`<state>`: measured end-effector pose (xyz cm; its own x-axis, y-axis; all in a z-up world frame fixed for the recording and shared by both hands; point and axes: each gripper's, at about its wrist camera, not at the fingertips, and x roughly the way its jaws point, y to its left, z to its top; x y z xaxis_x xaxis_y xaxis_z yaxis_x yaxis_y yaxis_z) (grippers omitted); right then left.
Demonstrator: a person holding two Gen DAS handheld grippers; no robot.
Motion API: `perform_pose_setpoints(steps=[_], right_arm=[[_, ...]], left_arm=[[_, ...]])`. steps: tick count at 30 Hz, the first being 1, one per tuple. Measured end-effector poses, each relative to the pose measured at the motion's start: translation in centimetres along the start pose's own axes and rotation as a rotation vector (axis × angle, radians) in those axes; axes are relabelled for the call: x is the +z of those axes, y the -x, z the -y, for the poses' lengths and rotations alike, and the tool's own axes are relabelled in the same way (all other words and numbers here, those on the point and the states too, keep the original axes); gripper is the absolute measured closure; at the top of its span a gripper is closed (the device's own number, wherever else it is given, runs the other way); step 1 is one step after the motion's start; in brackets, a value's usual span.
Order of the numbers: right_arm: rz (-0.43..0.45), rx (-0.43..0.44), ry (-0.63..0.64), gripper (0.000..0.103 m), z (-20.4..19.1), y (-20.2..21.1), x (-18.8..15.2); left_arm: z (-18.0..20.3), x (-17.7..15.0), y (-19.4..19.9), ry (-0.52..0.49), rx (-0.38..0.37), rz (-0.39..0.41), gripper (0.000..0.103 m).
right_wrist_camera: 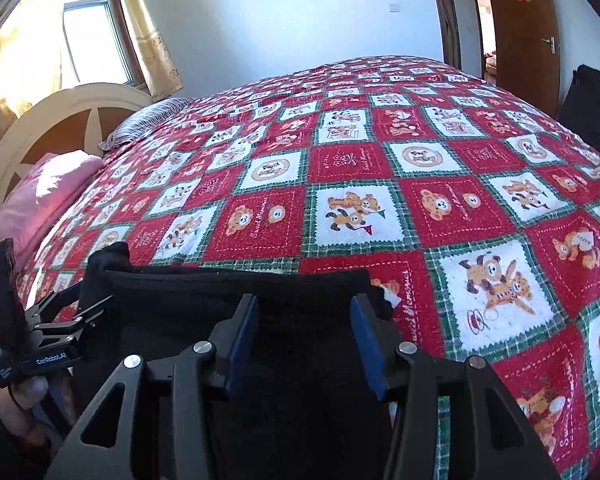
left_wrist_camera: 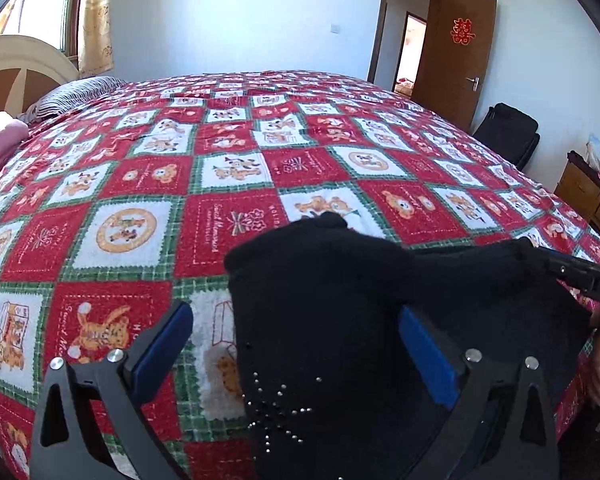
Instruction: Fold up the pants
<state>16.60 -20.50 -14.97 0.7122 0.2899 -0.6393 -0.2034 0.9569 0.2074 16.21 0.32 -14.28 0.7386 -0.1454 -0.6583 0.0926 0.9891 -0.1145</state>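
Black pants (left_wrist_camera: 340, 320) with small silver studs lie at the near edge of the bed, folded into a thick pile. My left gripper (left_wrist_camera: 296, 344) is open, its blue pads wide apart; the right pad sits over the pants, the left pad over the bedspread. In the right wrist view the pants (right_wrist_camera: 228, 288) lie under my right gripper (right_wrist_camera: 304, 340), which is open with both blue pads above the black cloth. The left gripper (right_wrist_camera: 76, 312) shows at the pants' left end, the right gripper (left_wrist_camera: 580, 276) at their right end.
A red, white and green checked bedspread (left_wrist_camera: 240, 168) covers the bed. A pink pillow (right_wrist_camera: 44, 196) and striped pillow (right_wrist_camera: 148, 120) lie by the cream headboard (right_wrist_camera: 60, 120). A brown door (left_wrist_camera: 452, 56), black bag (left_wrist_camera: 508, 132) and wooden cabinet (left_wrist_camera: 588, 192) stand at the right.
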Motion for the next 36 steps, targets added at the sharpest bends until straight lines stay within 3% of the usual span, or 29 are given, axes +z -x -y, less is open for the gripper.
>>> perform_pose_setpoints(steps=[5,11,14,20,24,30,36], right_arm=[[0.008,-0.006,-0.024,0.053,1.0,2.0,-0.6],[-0.094,0.047,-0.099,0.048,3.5,1.7,-3.1],[-0.093,0.067,-0.136,0.045,4.2,1.6,-3.3],[-0.088,0.095,-0.157,0.045,4.3,1.5,-3.7],[-0.118,0.159,-0.173,0.045,4.1,1.2,-3.8],[-0.135,0.154,-0.181,0.044,3.6,0.2,-4.3],[-0.125,0.179,-0.189,0.053,3.6,0.4,-4.4]], left_arm=[[-0.3,-0.3,0.6,0.005,-0.02,-0.003,0.0],[-1.2,-1.0,0.3,0.047,-0.066,-0.011,0.0],[-1.3,-1.1,0.1,0.061,-0.077,-0.012,0.0],[-1.2,-1.3,0.0,0.045,-0.073,-0.009,0.0],[-1.5,-1.7,0.3,0.037,-0.081,-0.005,0.0],[-1.4,-1.7,-0.2,0.038,-0.079,0.0,0.0],[-1.6,-1.8,0.1,0.032,-0.13,-0.004,0.0]])
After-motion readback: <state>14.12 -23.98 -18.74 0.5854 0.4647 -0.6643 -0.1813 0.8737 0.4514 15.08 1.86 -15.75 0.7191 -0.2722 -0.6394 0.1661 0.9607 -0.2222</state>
